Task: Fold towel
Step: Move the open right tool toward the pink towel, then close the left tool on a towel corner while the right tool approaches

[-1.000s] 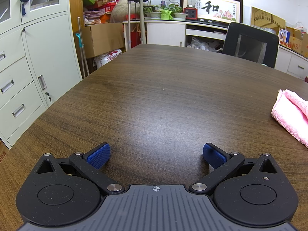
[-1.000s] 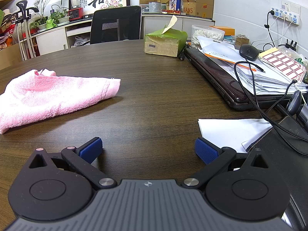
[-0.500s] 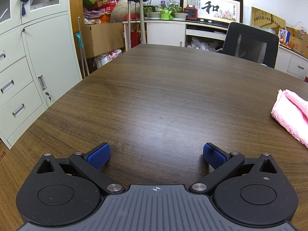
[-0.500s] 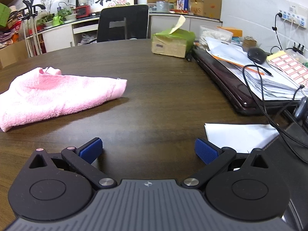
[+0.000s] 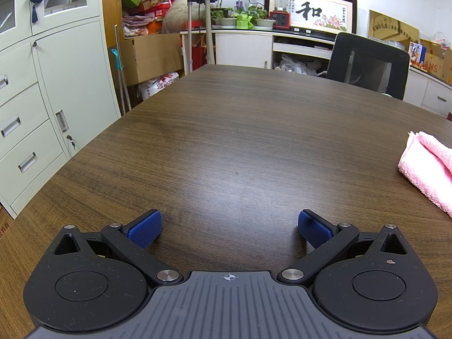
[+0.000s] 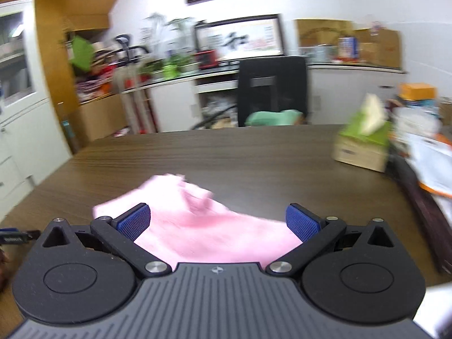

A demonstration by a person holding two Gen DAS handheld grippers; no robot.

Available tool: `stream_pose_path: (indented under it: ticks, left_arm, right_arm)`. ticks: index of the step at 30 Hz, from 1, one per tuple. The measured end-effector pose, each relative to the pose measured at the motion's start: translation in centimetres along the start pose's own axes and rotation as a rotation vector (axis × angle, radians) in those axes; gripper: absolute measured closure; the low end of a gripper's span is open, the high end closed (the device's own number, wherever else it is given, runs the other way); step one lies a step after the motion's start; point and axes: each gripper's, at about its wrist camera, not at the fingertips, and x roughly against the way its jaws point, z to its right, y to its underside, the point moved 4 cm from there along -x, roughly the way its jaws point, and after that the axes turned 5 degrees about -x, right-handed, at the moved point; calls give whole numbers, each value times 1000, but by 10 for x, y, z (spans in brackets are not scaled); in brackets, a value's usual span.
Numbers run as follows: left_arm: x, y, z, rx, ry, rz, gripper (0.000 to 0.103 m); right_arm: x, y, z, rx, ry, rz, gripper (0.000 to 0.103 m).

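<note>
Table (image 5: 240,130) of dark wood carries the pink towel (image 6: 203,226), lying crumpled and unfolded. Right gripper (image 6: 219,221) is far the nearer: the towel sits straight ahead between its spread blue pads (image 6: 134,221), running roughly left to right across them, though blur hides whether they touch it. Left gripper (image 5: 228,228), pads equally wide apart over bare wood, has the towel well off to its right, where only one end (image 5: 426,175) shows, cut by the frame edge.

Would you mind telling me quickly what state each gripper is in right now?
Left gripper: open, holding nothing, over bare table.
Right gripper: open, above the towel, not gripping it.
</note>
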Motion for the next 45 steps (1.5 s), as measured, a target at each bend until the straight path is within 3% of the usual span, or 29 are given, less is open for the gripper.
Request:
stream_pose_path:
  ticks: [7, 10, 11, 14, 17, 19, 22, 26, 32, 39, 42, 45]
  left_arm:
    - [0, 0, 0, 0, 0, 0, 0]
    - [0, 0, 0, 0, 0, 0, 0]
    - [0, 0, 0, 0, 0, 0, 0]
    - [0, 0, 0, 0, 0, 0, 0]
    - [0, 0, 0, 0, -1, 0, 0]
    - [0, 0, 0, 3, -3, 0, 0]
    - [-1, -1, 1, 9, -11, 0, 0]
    - [3, -1, 10, -8, 16, 3, 0]
    - [40, -12, 57, -107, 164, 107, 0]
    - [83, -46, 144, -277, 354, 205, 0]
    - [81, -63, 178, -323, 394, 178, 0]
    - [70, -75, 212, -347, 425, 123, 0]
  right_arm:
    - [-86, -17, -36, 18, -113, -233, 0]
    - [-103, -17, -42, -58, -191, -299, 0]
    - [-103, -16, -44, -68, -210, -306, 0]
    - [-93, -12, -55, -95, -376, -299, 0]
    - [-66, -2, -71, -3, -557, -282, 0]
    - [-55, 10, -79, 57, -620, -326, 0]
    - [-43, 33, -89, 150, -626, -406, 0]
    - [-18, 54, -101, 277, -601, -381, 0]
    - [-6, 64, -104, 317, -587, -309, 0]
    - [10, 73, -98, 355, -607, -334, 0]
    - [26, 69, -85, 332, -619, -299, 0]
    - [35, 67, -69, 305, -573, -270, 0]
